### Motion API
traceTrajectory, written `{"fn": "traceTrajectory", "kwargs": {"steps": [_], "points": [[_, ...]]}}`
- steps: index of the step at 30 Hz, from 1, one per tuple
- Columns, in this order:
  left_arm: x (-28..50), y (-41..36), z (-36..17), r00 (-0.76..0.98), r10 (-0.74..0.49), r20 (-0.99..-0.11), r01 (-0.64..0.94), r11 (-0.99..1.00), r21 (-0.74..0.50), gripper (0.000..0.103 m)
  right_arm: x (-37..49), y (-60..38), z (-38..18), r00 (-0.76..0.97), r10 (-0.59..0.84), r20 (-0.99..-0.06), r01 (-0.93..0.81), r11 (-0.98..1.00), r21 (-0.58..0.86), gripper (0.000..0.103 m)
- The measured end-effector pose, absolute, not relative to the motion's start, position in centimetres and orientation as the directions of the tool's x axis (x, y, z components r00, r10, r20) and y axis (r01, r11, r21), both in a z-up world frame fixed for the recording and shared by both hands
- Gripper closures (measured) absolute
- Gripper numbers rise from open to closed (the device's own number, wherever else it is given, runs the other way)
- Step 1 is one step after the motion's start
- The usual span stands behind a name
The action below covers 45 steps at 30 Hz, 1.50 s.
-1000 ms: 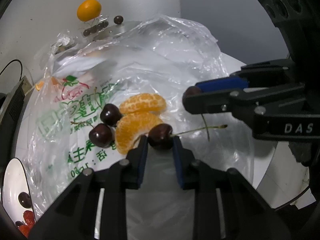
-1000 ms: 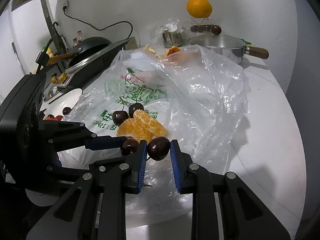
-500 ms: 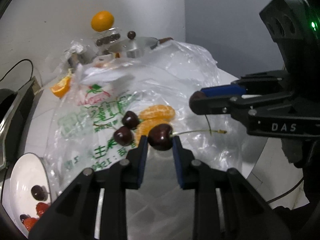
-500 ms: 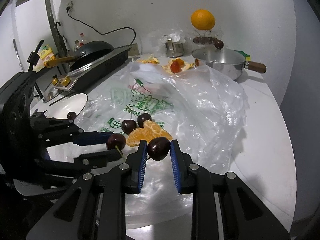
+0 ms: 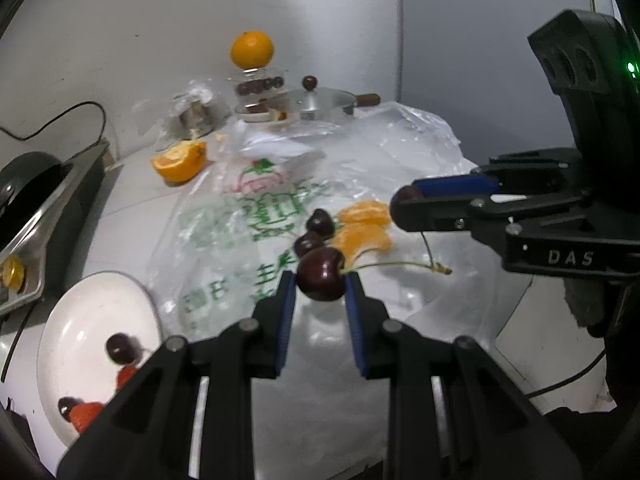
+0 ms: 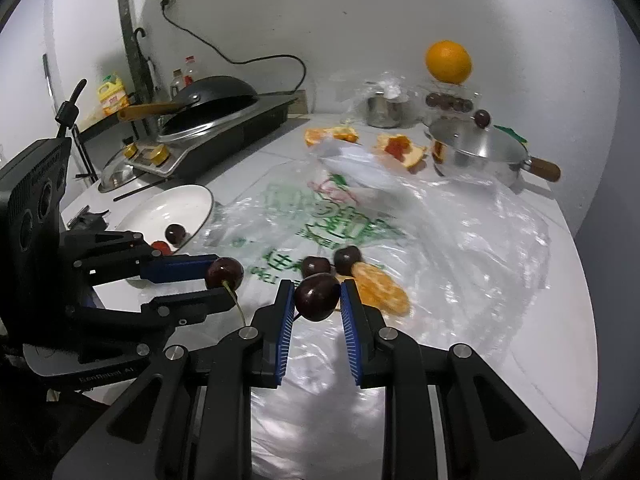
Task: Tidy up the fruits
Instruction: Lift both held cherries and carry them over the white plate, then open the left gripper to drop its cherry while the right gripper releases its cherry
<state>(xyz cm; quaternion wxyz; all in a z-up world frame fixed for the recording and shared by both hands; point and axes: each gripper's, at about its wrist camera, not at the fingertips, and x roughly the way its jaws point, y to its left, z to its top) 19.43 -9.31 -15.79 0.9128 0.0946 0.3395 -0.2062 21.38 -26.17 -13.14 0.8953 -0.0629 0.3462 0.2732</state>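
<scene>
White walls back a pale worktop (image 6: 520,320) covered by a crinkled clear plastic bag printed in green (image 6: 460,248). Both grippers are raised above it, each pinching one dark red cherry.

The left gripper (image 5: 321,294) holds its long-stemmed dark cherry (image 5: 320,274) between blue pads, the green stem trailing towards the right gripper. The right gripper (image 6: 316,298) clamps a second dark cherry (image 6: 317,295) at the fingertips.

Just ahead of both grippers, on the bag, lie two loose dark cherries (image 6: 332,262) beside peeled orange mandarin segments (image 6: 380,290). Ahead and to the left of the left gripper sits a round white plate (image 5: 80,336), already holding a cherry and some red fruit pieces. Far ahead stand a whole orange (image 6: 448,62) on a clear stand and a lidded steel pan with a wooden handle (image 6: 480,156).

The step in hand appears to be carrying both cherries to the plate. Doing it well likely means keeping a light, steady squeeze so the fruit neither slips nor bruises, lowering close to the plate before letting go so the round cherries do not roll off, and keeping the grippers from colliding.
</scene>
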Motion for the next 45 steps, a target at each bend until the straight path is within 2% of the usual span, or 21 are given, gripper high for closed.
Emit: {"fn": "traceTrajectory", "kwargs": {"steps": [14,33,45], "points": [[17.6,-1.2,-14.9,0.746,-0.263,-0.612,0.312,0.950,-0.027,0.077,20.5,-19.5,-13.0,0.577,0.455,-0.678,-0.600,0.800,0.027,0.078],[17.6,9.2,-16.2,0.781,-0.147,-0.607,0.122,0.989,-0.082,0.077,21.2,-13.0,-13.6,0.529,0.458,-0.714,-0.660,0.752,-0.006,0.078],[18.7,10.4,-17.8,0.781,-0.075,-0.620,0.081,0.997,-0.018,0.077,21.8,-10.6,-14.0,0.512,0.449,-0.732,-0.677,0.735,-0.023,0.078]]}}
